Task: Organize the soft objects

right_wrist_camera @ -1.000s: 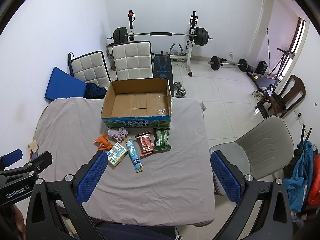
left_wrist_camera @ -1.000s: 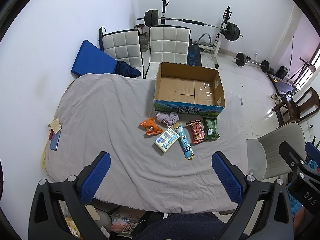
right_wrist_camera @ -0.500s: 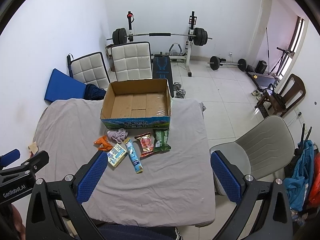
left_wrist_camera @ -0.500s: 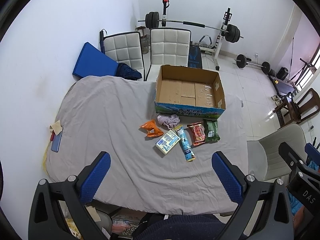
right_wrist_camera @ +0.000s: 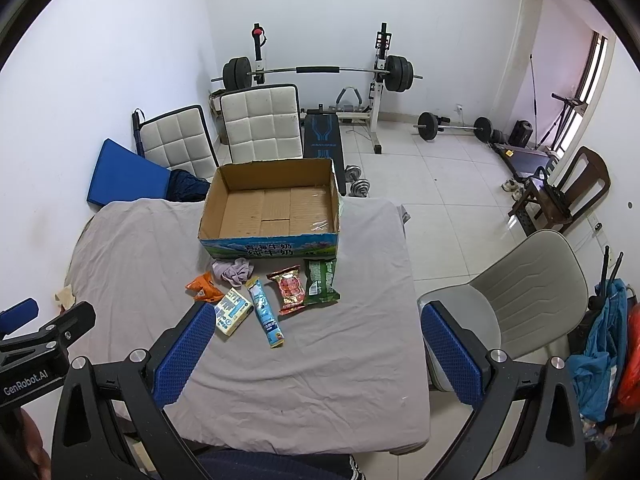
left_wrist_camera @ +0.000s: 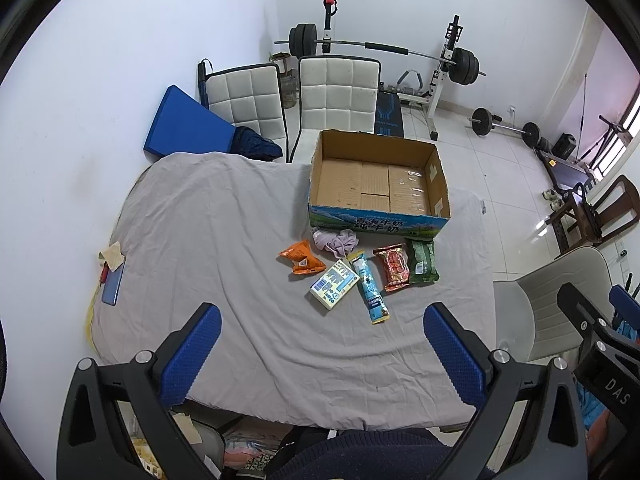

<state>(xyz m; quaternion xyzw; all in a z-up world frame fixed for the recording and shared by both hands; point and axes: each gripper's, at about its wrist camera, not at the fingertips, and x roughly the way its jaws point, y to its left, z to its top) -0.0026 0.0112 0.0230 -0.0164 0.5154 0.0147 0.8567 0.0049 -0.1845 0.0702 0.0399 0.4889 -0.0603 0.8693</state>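
Note:
An open, empty cardboard box (left_wrist_camera: 378, 184) (right_wrist_camera: 272, 208) stands at the far side of a table covered in grey cloth (left_wrist_camera: 224, 240) (right_wrist_camera: 320, 360). In front of it lie a crumpled lilac cloth (left_wrist_camera: 335, 241) (right_wrist_camera: 233, 271), an orange packet (left_wrist_camera: 301, 258) (right_wrist_camera: 204, 287), a white and blue pack (left_wrist_camera: 334, 284) (right_wrist_camera: 232, 311), a long blue packet (left_wrist_camera: 370, 288) (right_wrist_camera: 266, 312), a red packet (left_wrist_camera: 394, 266) (right_wrist_camera: 290, 289) and a green packet (left_wrist_camera: 421, 266) (right_wrist_camera: 320, 281). My left gripper (left_wrist_camera: 322, 356) and right gripper (right_wrist_camera: 314, 354) are open and empty, high above the table's near edge.
A phone and a paper scrap (left_wrist_camera: 112, 272) lie at the table's left edge. Two white padded chairs (left_wrist_camera: 338, 92) and a blue mat (left_wrist_camera: 188, 126) stand behind the table. A grey chair (right_wrist_camera: 520, 300) is to the right. A weight bench and barbells (right_wrist_camera: 320, 76) fill the back.
Both views have shifted slightly, so the table and box sit a little lower in the left wrist view. No object has moved and both grippers have stayed open.

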